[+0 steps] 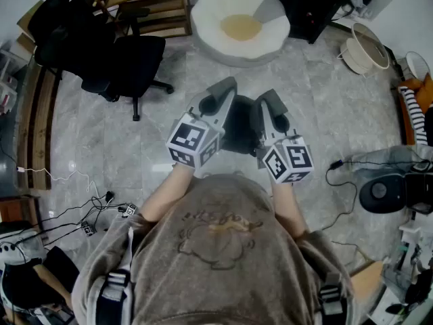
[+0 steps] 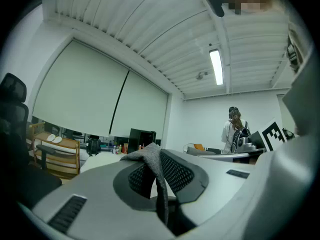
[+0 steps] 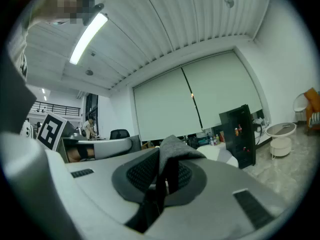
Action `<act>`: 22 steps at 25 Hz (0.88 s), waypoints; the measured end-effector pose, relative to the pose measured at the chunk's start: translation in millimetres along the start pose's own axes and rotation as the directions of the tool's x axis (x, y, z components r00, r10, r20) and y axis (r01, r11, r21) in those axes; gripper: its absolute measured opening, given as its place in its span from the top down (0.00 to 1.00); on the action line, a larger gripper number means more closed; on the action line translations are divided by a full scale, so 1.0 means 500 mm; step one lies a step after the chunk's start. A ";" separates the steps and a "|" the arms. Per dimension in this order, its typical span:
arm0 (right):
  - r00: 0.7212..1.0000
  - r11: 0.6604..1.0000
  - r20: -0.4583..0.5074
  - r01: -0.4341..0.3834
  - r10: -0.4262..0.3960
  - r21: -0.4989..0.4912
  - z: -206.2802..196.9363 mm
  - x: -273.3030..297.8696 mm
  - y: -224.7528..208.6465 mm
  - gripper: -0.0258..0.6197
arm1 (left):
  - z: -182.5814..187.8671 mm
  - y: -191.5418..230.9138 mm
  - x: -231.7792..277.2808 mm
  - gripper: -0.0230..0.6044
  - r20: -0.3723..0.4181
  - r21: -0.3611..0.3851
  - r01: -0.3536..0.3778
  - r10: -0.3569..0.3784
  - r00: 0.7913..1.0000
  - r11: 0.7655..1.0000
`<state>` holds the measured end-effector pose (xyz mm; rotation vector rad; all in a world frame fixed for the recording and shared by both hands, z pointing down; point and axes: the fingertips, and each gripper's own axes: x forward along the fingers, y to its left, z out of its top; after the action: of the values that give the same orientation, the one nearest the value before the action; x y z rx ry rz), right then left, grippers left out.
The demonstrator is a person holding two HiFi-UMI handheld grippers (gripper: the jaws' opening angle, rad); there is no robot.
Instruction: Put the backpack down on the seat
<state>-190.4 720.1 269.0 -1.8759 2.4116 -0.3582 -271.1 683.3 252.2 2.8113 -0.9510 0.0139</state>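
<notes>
The backpack (image 1: 238, 128) shows in the head view as a dark mass between the two tongs, just beneath their tips and over the pale marble floor (image 1: 318, 107). It is well apart from the white round seat (image 1: 208, 13) that stands farther ahead, and from the black office chair (image 1: 132, 63) off to that seat's left. The left tongs (image 1: 220, 93) and the right tongs (image 1: 269, 103) are held side by side in front of the person's chest. They are near each other, both pointing level and away from the body, with their marker cubes on the end toward the person. In the left gripper view the jaws stand almost together, pinched on a grey strap (image 2: 151, 160) of woven cloth. It rises out of the narrow gap between the dark ribbed pads and folds over at the top. In the right gripper view the jaws are likewise nearly closed, clamped on a second grey strap (image 3: 172, 151) that stands up between the pads and bends over. A darker band runs down from it into the gap. How the two straps join the backpack cannot be made out in any view
</notes>
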 end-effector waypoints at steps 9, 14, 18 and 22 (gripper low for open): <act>1.000 0.999 0.018 0.025 -0.024 -0.035 -0.001 0.041 0.008 0.92 | 0.010 0.040 0.005 0.92 -0.005 0.013 0.054 -0.054 0.999 0.998; 0.999 1.000 0.034 0.012 -0.012 0.003 0.006 0.055 0.008 0.92 | 0.017 0.055 0.009 0.92 -0.008 0.017 0.078 -0.078 0.997 0.997; 0.999 1.000 0.036 0.008 -0.009 0.005 0.002 0.075 0.000 0.92 | 0.013 0.070 0.025 0.92 -0.007 0.025 0.080 -0.079 0.997 0.997; 0.999 1.000 0.051 0.003 -0.003 0.006 -0.003 0.113 -0.029 0.92 | -0.005 0.091 0.061 0.92 -0.020 0.026 0.086 -0.085 0.996 0.996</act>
<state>-191.2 662.8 279.0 -1.8630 2.3724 -0.3131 -274.1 630.0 263.9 2.8692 -0.8317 0.0419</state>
